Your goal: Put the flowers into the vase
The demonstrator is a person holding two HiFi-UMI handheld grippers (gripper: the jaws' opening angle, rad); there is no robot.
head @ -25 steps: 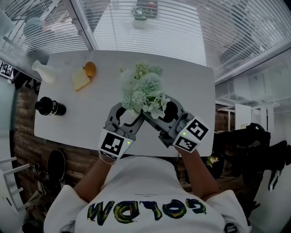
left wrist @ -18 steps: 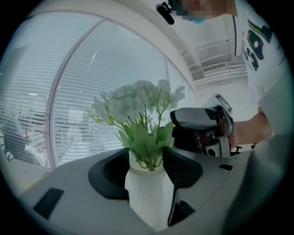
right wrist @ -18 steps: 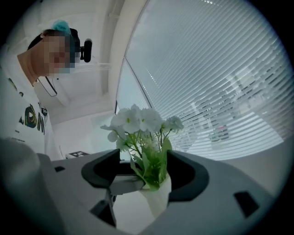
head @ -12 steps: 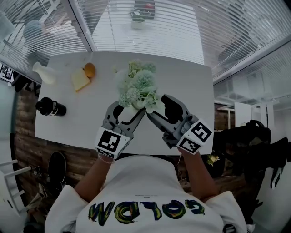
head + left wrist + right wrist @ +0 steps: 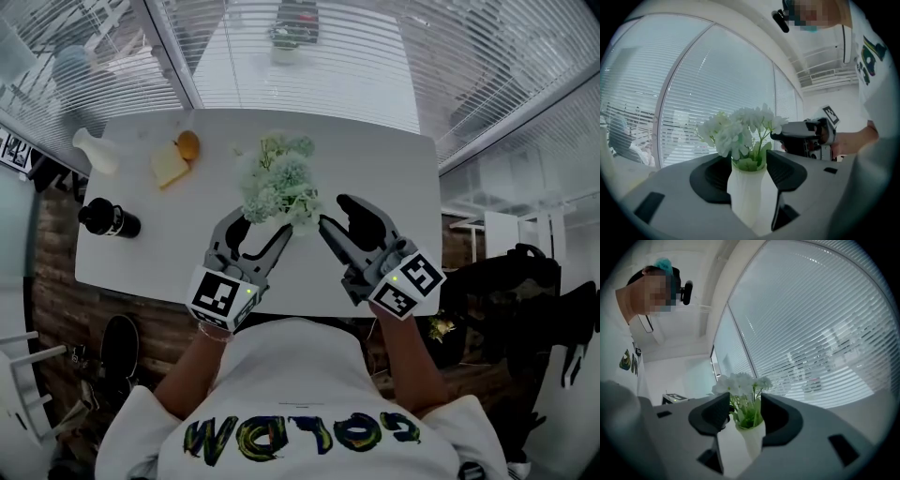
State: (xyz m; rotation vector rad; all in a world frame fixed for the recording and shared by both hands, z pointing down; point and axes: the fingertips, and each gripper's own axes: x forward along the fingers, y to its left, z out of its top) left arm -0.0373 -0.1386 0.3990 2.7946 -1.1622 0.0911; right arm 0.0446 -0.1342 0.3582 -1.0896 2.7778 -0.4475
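flowers (image 5: 277,183) already in vase (image 5: 747,192), upright on table (image 5: 394,169); task basically done; left gripper (image 5: 262,223): jaws wide round vase, just eased apart, pads seemingly off it; right gripper (image 5: 335,211): empty, beside flowers, jaws partly open, just been closing; remaining: pull 2 grippers clear

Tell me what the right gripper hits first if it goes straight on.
Probably the vase, straight ahead beyond its jaws; depth is unclear. The right gripper has just been closing, empty.
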